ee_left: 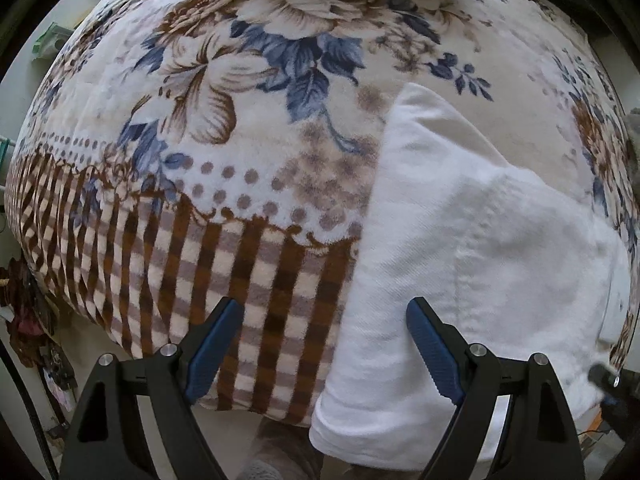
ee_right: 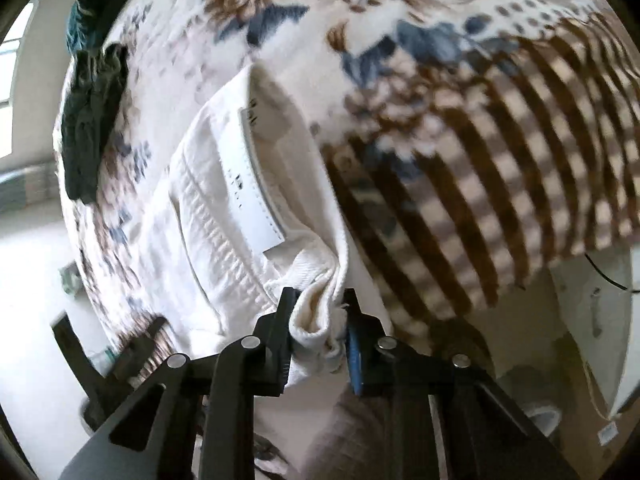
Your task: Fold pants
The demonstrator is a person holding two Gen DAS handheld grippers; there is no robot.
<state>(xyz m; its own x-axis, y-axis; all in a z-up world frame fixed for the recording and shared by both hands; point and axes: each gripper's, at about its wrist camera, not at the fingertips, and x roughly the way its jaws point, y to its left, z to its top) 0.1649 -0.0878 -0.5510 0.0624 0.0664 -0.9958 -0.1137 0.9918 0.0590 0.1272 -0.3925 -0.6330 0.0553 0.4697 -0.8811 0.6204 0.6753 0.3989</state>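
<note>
The white denim pants (ee_left: 460, 248) lie on a floral and brown-checked fleece blanket (ee_left: 240, 128), ahead of the left tongs (ee_left: 326, 344), which stand wide apart over the pants' edge. The right tongs (ee_right: 320, 320) are clamped on a bunched corner of the pants, beside a white stitched label (ee_right: 256, 184); a dark green garment (ee_right: 92, 128) lies farther off to their left.

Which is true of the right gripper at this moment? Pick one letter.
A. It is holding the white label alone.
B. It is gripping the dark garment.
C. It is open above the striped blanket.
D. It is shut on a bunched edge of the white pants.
D: in the right wrist view the right gripper pinches a bunched edge of the white pants between its two fingers, while the left gripper hangs open.
</note>
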